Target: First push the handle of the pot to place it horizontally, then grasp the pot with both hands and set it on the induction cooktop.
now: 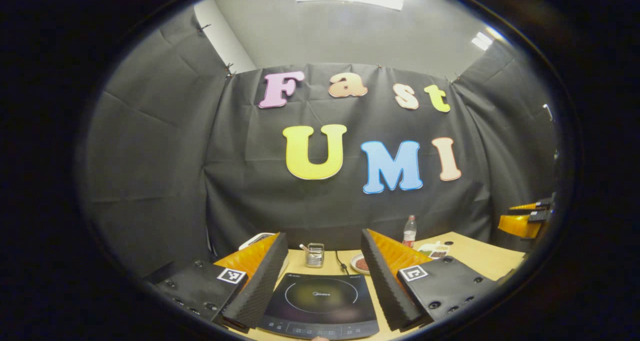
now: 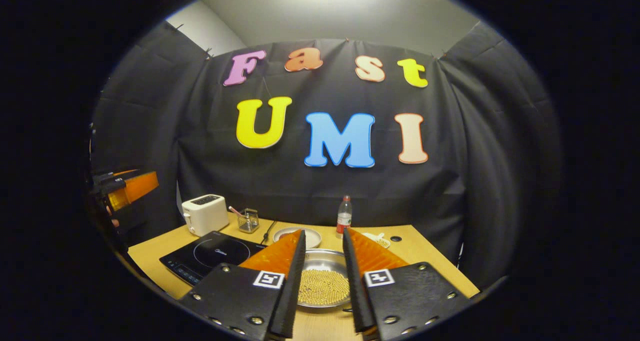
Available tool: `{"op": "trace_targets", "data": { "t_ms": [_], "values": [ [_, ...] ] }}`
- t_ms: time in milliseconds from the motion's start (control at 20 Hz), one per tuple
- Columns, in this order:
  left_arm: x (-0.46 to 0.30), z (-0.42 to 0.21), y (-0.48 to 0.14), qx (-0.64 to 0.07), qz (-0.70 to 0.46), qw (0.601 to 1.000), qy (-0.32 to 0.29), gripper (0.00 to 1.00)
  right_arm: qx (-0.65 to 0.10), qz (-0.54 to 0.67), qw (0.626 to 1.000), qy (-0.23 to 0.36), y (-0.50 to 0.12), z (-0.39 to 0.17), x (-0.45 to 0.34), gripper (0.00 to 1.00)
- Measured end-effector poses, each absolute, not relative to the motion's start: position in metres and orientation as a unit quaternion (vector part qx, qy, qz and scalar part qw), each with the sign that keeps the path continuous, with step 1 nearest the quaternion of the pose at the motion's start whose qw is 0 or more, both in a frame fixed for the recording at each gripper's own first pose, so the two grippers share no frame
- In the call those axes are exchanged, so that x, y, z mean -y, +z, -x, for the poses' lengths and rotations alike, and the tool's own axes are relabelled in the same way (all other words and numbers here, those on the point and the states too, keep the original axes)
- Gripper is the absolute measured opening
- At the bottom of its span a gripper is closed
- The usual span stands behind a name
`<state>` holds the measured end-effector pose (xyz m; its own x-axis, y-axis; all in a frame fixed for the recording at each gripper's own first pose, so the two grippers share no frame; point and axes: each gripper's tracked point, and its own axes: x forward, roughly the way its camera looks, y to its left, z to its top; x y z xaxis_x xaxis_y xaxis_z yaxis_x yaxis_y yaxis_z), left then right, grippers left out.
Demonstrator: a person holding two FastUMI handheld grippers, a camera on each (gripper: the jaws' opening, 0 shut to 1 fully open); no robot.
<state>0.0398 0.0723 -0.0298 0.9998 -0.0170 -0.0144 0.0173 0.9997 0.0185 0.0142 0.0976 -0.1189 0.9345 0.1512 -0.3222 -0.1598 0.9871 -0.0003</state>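
The left tongs (image 1: 320, 281) hang above the bench (image 1: 485, 261) with their fingers wide apart and nothing between them; framed in the gap lies the black induction cooktop (image 1: 320, 301), flat on the bench near its front edge. In the right gripper view the same left tongs (image 2: 127, 188) show at the far left, raised off the bench. Behind the cooktop, toward the back edge, stand a white toaster (image 2: 205, 213) at the left, then a small glass cup (image 2: 248, 220) holding a pink stick, with a black cord (image 2: 268, 231) running down beside it. Next along the back come a white plate (image 2: 300, 235), a clear plastic bottle (image 2: 344, 215) with a red cap, standing upright, and a small white dish (image 2: 379, 239) just right of it.

The right tongs (image 2: 322, 286) are also parted, holding nothing, and hover over the right part of the bench. Between their fingers sits the pot (image 2: 322, 281), a shallow metal pan filled with small yellow beads, resting on the bench right of the cooktop and apart from it. Its handle cannot be made out.
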Motion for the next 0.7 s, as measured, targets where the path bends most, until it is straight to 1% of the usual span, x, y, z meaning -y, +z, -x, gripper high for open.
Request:
{"op": "trace_targets", "data": {
  "t_ms": [50,100,150,200,250,300,350,400,450,500,600,650,700],
  "values": [
    [-0.067,-0.045,-0.029,-0.007,-0.009,1.000,-0.007,0.96,-0.182,0.011,0.979,0.089,-0.134,-0.018,-0.096,0.35],
    [-0.063,-0.050,-0.033,-0.011,-0.011,1.000,-0.004,0.96,-0.202,0.010,0.974,0.099,-0.147,-0.019,-0.095,0.35],
    [-0.057,-0.054,-0.033,-0.014,-0.013,1.000,-0.001,0.95,-0.213,0.012,0.972,0.095,-0.153,-0.023,-0.089,0.36],
    [-0.052,-0.059,-0.033,-0.014,-0.014,1.000,0.001,0.99,-0.229,0.006,0.966,0.117,-0.165,-0.021,-0.091,0.17],
    [-0.045,-0.064,-0.031,-0.013,-0.016,1.000,0.002,0.99,-0.243,0.002,0.961,0.130,-0.178,-0.023,-0.092,0.11],
    [-0.040,-0.068,-0.034,-0.015,-0.019,1.000,0.003,0.99,-0.249,0.011,0.962,0.113,-0.191,-0.032,-0.082,0.11],
    [-0.034,-0.073,-0.035,-0.019,-0.023,1.000,0.005,0.95,-0.259,0.009,0.958,0.121,-0.193,-0.029,-0.076,0.02],
    [-0.030,-0.077,-0.037,-0.022,-0.025,0.999,0.008,0.95,-0.281,0.000,0.948,0.147,-0.209,-0.030,-0.085,0.03],
    [-0.024,-0.081,-0.037,-0.023,-0.026,0.999,0.009,0.99,-0.305,-0.001,0.938,0.164,-0.222,-0.024,-0.088,0.03],
    [-0.017,-0.085,-0.040,-0.026,-0.025,0.999,0.008,0.95,-0.331,0.005,0.926,0.183,-0.240,-0.019,-0.090,0.02],
    [-0.010,-0.092,-0.043,-0.030,-0.026,0.999,0.012,0.95,-0.375,0.024,0.900,0.219,-0.265,-0.005,-0.090,0.03],
    [-0.006,-0.094,-0.045,-0.033,-0.027,0.999,0.014,0.99,-0.392,0.031,0.889,0.234,-0.276,0.000,-0.091,0.03],
    [-0.003,-0.096,-0.049,-0.036,-0.026,0.999,0.016,0.99,-0.406,0.034,0.880,0.243,-0.286,0.005,-0.089,0.03]
  ]
}}
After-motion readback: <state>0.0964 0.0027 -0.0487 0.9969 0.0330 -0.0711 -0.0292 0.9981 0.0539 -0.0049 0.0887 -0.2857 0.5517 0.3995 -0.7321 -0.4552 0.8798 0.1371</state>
